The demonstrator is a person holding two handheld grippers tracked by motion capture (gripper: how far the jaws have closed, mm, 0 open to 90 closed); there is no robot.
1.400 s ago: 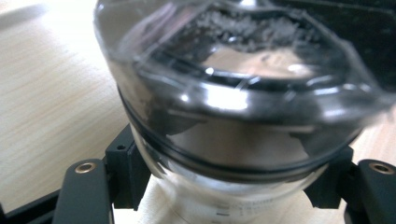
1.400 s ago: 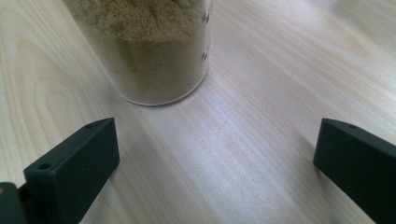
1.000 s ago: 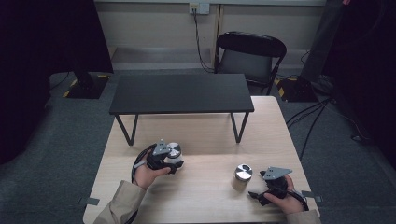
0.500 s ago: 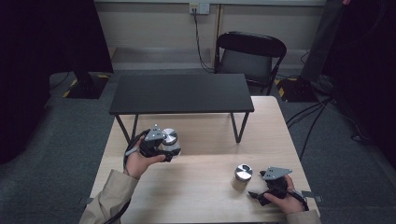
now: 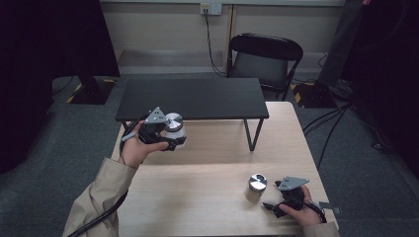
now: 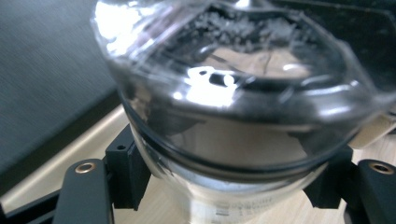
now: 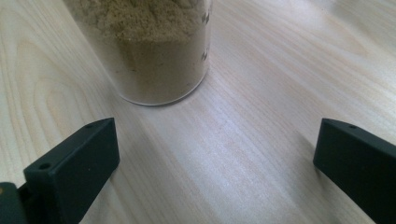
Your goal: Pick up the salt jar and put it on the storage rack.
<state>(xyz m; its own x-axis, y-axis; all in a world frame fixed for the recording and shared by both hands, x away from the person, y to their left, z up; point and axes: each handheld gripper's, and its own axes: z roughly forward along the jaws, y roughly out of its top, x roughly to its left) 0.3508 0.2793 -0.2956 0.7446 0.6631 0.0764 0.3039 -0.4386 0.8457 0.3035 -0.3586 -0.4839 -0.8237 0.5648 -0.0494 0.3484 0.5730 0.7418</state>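
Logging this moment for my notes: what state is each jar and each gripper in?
Left gripper: shut on the lifted jar.
Lifted jar: lidded, held off the table.
Second jar: lidded, upright on the table, holds tan powder.
Right gripper: open, beside the second jar.

The table (image 5: 207, 197) is pale wood with a fine straight grain and a smooth, faintly satin finish. The jar (image 6: 233, 116) clamped in the left gripper (image 5: 165, 133) looks like clear glass — glossy, throwing bright highlights — with a shiny metal lid (image 5: 173, 120) and dark coarse grains inside. The near jar (image 7: 149, 46) by the right gripper (image 5: 274, 206) is clear too, holding a matt, tan, fine powder under a brushed-metal lid (image 5: 257, 181). Both grippers have matt black plastic jaws, and each carries a dull grey plate (image 5: 292, 183). The small bench (image 5: 192, 98) at the far side is matt black — its legs thin dark metal. The sleeve (image 5: 99, 197) is soft beige cloth.
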